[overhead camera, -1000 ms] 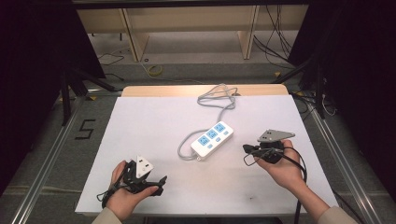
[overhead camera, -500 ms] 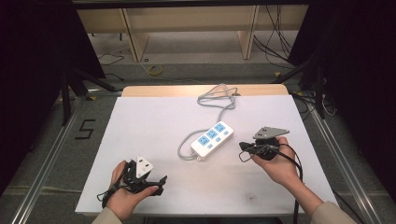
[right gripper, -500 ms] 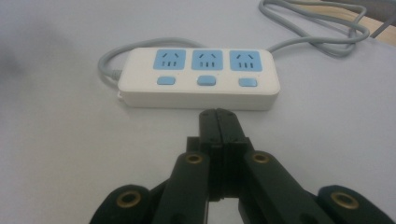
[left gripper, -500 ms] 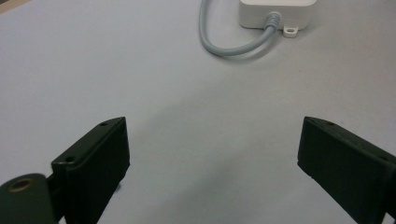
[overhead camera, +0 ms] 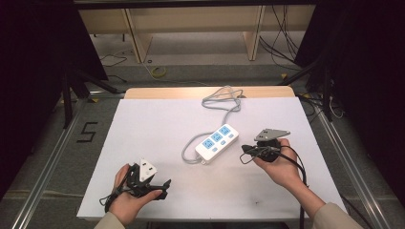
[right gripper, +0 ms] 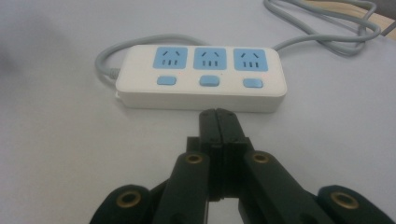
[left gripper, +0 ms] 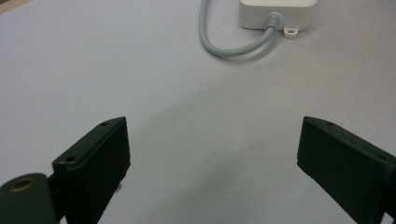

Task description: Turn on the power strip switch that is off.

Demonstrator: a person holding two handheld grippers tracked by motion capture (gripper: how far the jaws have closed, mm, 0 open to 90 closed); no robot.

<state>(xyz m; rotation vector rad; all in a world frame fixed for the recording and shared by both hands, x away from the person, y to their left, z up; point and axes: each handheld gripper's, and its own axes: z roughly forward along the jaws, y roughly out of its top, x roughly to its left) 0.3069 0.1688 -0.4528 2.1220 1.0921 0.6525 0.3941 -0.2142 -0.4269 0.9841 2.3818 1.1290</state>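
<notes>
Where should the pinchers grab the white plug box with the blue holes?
Probably across the power strip's two long sides, near the middle, coming down from above. It lies flat, and its long narrow body suits jaws opened wide like the left gripper's. Stay off the end where the grey cord comes out.

A white tabletop spreads before me, its wooden edge showing at the far side. Beyond stand pale wooden shelf legs; loose cables lie on the floor.

White three-socket power strip lies flat mid-table, nothing plugged in
</notes>
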